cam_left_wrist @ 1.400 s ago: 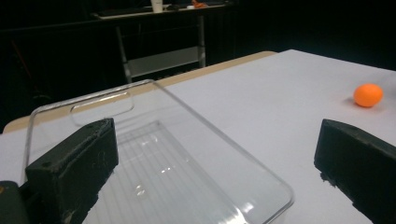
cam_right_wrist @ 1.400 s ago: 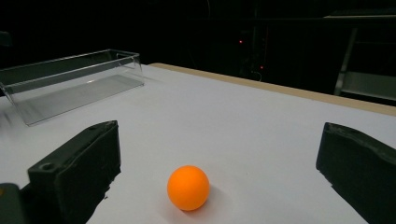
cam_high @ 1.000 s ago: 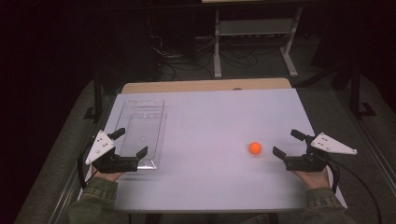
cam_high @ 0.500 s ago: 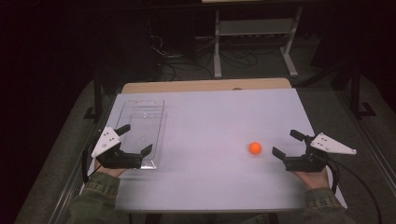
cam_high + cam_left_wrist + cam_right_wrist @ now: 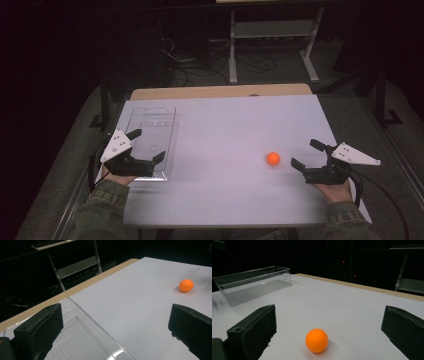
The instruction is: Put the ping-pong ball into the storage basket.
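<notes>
1. dim room; surroundings from 9 through 12 to 3 o'clock sink into near black.
2. the white table (image 5: 225, 130) is the brightest area, lit from above.
3. the orange ball (image 5: 316, 340) casts a soft shadow toward 4 o'clock.
4. glare streaks the clear tray (image 5: 82, 340) rim at 6 o'clock.
5. high view grainy, soft.

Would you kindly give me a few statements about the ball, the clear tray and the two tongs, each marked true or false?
1. The orange ball lies on the table, outside the clear tray. True.
2. The right tongs are shut on the ball. False: their jaws stand open, with the ball apart from them, in front.
3. The left tongs are at the near end of the tray. True.
4. The tray holds a second ball. False: it looks empty.
5. The left tongs are open. True.
</notes>
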`<move>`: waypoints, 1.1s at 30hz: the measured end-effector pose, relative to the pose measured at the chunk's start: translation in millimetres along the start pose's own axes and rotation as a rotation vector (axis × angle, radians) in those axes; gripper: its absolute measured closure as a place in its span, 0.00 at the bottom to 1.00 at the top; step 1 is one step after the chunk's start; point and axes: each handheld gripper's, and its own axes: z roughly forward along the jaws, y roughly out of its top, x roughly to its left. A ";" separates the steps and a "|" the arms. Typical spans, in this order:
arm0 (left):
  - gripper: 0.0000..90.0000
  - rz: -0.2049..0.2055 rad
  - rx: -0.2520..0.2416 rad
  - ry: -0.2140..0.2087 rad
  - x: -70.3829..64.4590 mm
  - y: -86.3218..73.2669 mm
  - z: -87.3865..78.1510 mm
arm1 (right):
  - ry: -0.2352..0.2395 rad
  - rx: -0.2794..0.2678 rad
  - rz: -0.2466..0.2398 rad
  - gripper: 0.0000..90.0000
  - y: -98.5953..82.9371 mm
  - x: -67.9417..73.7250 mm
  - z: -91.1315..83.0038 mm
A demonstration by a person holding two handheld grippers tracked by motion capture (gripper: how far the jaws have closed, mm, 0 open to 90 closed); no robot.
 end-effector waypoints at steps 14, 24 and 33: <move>0.00 0.036 0.046 -0.032 -2.2 14.4 7.3 | -0.002 0.002 0.003 0.00 -0.2 -0.5 -0.2; 0.00 0.072 0.074 -0.071 -6.9 27.2 18.8 | 0.002 0.006 0.001 0.00 -0.3 -0.4 0.0; 0.00 0.081 0.079 -0.077 -7.9 32.5 26.3 | 0.003 0.006 0.000 0.00 -0.3 -0.3 0.2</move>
